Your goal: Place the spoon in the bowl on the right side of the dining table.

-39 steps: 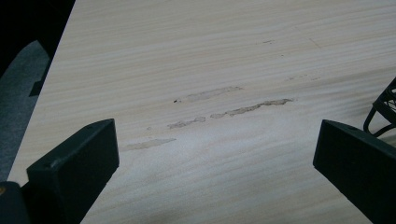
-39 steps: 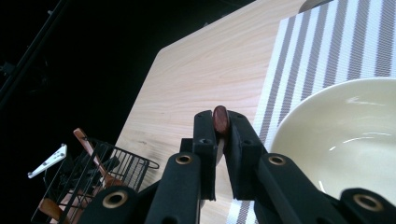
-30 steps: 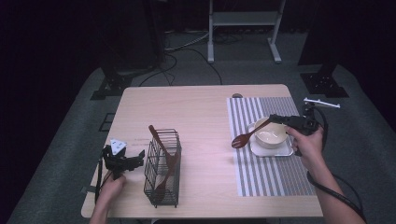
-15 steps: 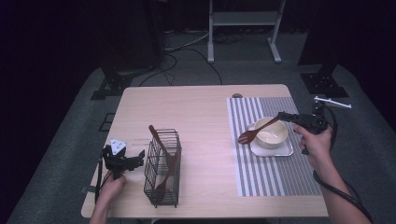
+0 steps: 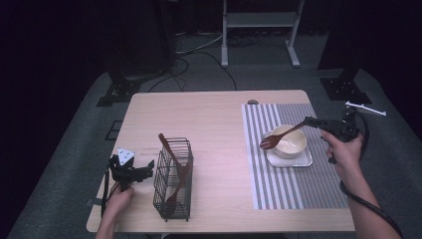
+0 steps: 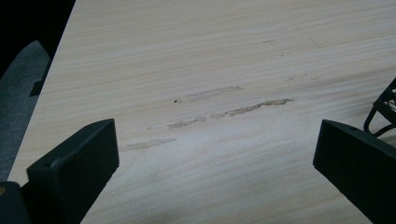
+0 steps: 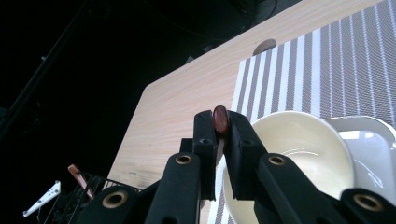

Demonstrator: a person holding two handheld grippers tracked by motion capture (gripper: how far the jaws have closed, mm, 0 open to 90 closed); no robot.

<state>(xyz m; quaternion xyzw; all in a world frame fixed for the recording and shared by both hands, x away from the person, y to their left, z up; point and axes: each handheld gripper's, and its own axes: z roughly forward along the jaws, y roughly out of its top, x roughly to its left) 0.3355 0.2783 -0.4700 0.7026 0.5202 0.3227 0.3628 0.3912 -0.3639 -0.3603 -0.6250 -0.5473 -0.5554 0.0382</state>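
Observation:
My right gripper (image 5: 309, 121) is shut on the handle of a dark wooden utensil (image 5: 281, 136). The utensil slants down to the left, its head over the left rim of a cream bowl (image 5: 290, 144). In the right gripper view the reddish handle end (image 7: 220, 119) sticks up between the shut jaws of that gripper (image 7: 220, 127), with the bowl (image 7: 299, 149) just beyond. The bowl sits on a white plate (image 5: 304, 160) on a striped placemat (image 5: 298, 189). My left gripper (image 5: 146, 168) rests open on the table beside a black wire basket (image 5: 171, 199); nothing lies between its jaws (image 6: 215, 154).
The wire basket holds wooden utensils (image 5: 169, 149), one sticking up above its rim. A corner of the basket (image 6: 384, 108) shows at the right of the left gripper view. The wooden table (image 5: 199, 119) has stains (image 6: 233, 109). Beyond it are a dark floor, stands and cables.
My right gripper has drawn to the right with the wooden utensil, so its head has shifted from left of the bowl towards the bowl's rim. The left gripper has stayed put.

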